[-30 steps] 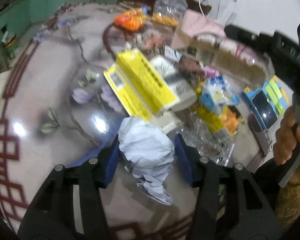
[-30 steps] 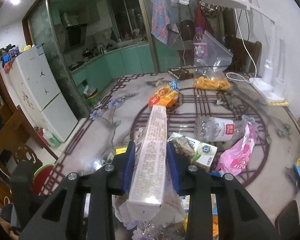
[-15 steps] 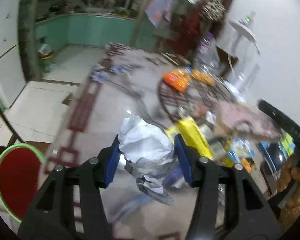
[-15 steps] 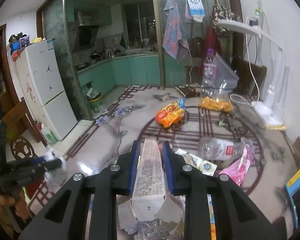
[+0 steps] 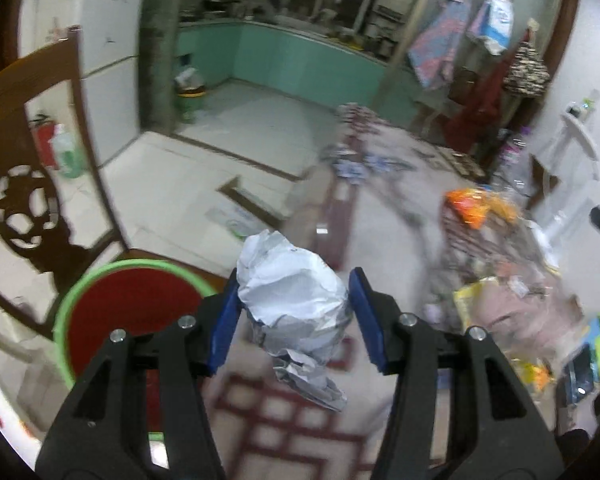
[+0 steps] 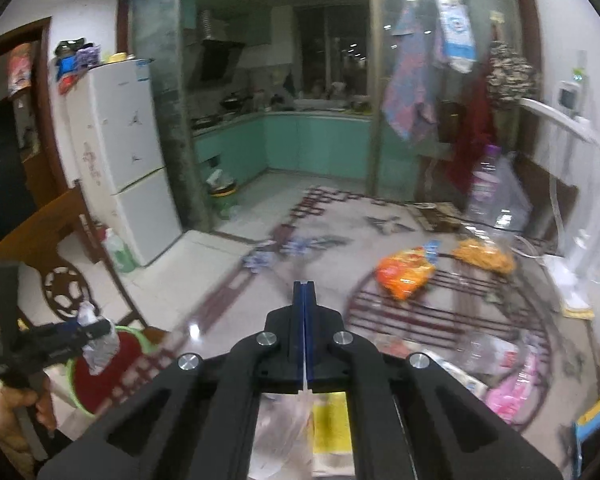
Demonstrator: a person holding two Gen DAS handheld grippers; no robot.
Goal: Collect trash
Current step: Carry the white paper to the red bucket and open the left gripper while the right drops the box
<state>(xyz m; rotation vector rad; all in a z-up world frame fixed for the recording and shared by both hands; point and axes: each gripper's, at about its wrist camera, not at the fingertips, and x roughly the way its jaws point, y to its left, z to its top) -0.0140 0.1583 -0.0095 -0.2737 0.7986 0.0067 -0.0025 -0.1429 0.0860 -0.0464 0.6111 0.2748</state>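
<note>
My left gripper (image 5: 294,304) is shut on a crumpled ball of white paper (image 5: 292,292) and holds it above the table's left edge, just right of a green-rimmed bin with a red inside (image 5: 132,308). In the right wrist view the same paper ball (image 6: 98,344) hangs over that bin (image 6: 120,356). My right gripper (image 6: 304,292) has its jaws pressed together with nothing thick between them; a thin clear strip shows under the jaws. A long box (image 6: 328,432) lies blurred under it on the table.
The patterned table (image 6: 260,308) holds an orange snack bag (image 6: 404,272), a clear bottle (image 6: 488,348), a pink bag (image 6: 512,392), a bag of yellow snacks (image 6: 484,256) and a white lamp (image 6: 572,200). A wooden chair (image 5: 32,184) stands left of the bin.
My left gripper has swung left with the paper ball, from over the table's clutter to beside the bin. My right gripper no longer has the long box between its jaws; they have closed together.
</note>
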